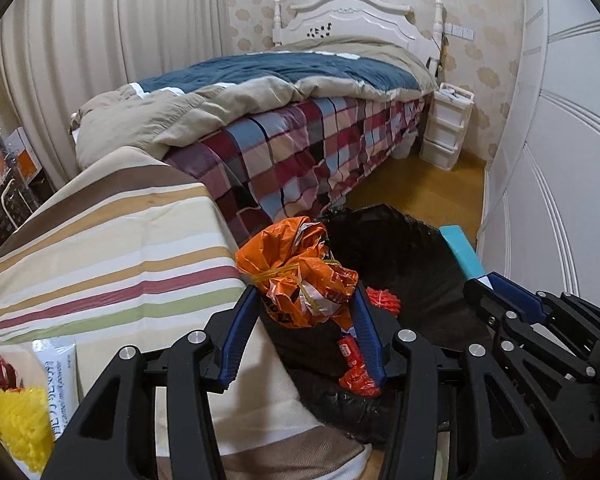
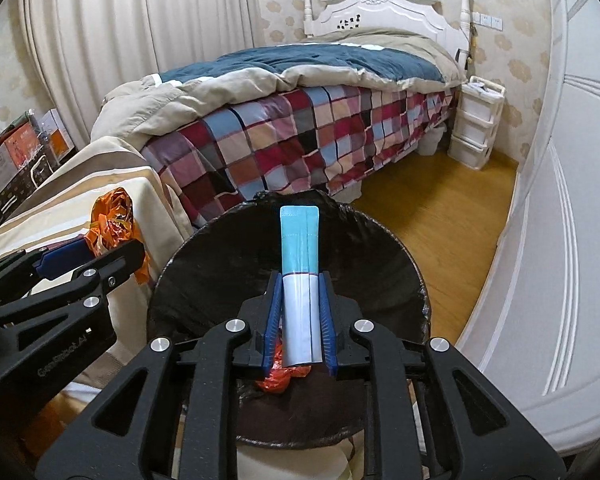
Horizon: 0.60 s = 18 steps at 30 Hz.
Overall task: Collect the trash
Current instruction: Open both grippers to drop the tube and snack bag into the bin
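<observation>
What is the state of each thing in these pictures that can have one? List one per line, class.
Left gripper: shut on the orange wrapper.
Orange wrapper: crumpled, held at the bin's edge.
Right gripper: shut on the tube.
Tube: held lengthwise over the bin.
Bin: open, black-lined, red scraps inside.
White tube: lying on the striped cloth.
Bed: covers rumpled.
</observation>
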Each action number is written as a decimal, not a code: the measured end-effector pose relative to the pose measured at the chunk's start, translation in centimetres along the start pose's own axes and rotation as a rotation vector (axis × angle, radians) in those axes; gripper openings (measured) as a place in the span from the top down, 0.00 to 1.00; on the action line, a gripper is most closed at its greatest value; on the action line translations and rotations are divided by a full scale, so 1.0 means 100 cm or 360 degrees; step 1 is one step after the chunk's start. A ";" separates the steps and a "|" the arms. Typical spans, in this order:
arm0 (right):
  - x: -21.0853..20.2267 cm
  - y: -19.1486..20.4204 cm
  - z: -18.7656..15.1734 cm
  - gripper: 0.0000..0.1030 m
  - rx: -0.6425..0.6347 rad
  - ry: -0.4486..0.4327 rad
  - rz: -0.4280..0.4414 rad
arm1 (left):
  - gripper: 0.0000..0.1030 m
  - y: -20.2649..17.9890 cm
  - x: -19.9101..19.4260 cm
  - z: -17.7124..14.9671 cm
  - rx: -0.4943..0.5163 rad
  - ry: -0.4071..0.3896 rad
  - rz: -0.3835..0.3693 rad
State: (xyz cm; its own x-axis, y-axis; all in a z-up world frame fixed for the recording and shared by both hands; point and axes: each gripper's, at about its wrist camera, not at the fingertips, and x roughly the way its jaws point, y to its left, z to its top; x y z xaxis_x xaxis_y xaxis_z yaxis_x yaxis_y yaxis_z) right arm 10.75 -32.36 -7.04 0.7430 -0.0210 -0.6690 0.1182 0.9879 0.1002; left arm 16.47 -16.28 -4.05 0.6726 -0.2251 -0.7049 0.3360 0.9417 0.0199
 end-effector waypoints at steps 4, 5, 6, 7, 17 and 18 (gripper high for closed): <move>0.003 -0.007 -0.003 0.58 0.0035 -0.0015 -0.0043 | 0.27 -0.001 -0.003 -0.002 0.0014 -0.0007 0.0030; 0.002 -0.009 -0.004 0.58 0.0045 -0.0018 -0.0050 | 0.24 -0.002 -0.003 -0.003 0.0023 -0.0009 0.0042; 0.001 -0.011 -0.005 0.58 0.0054 -0.0019 -0.0062 | 0.23 -0.002 -0.003 -0.002 0.0028 -0.0009 0.0053; 0.000 -0.012 -0.006 0.57 0.0066 -0.0019 -0.0075 | 0.23 -0.002 -0.005 -0.004 0.0029 -0.0010 0.0061; -0.027 -0.009 -0.007 0.37 0.0106 -0.0036 -0.0091 | 0.21 0.011 -0.034 -0.007 -0.0007 -0.0069 0.0126; -0.032 -0.006 -0.008 0.36 0.0107 -0.0038 -0.0079 | 0.21 0.013 -0.039 -0.008 -0.0009 -0.0079 0.0135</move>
State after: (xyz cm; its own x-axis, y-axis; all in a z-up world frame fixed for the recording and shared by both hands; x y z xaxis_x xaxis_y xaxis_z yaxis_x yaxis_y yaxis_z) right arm 7.78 -32.78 -5.55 0.7504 -0.0742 -0.6568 0.1988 0.9730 0.1173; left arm 13.78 -13.97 -1.86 0.7303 -0.1567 -0.6649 0.2728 0.9593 0.0736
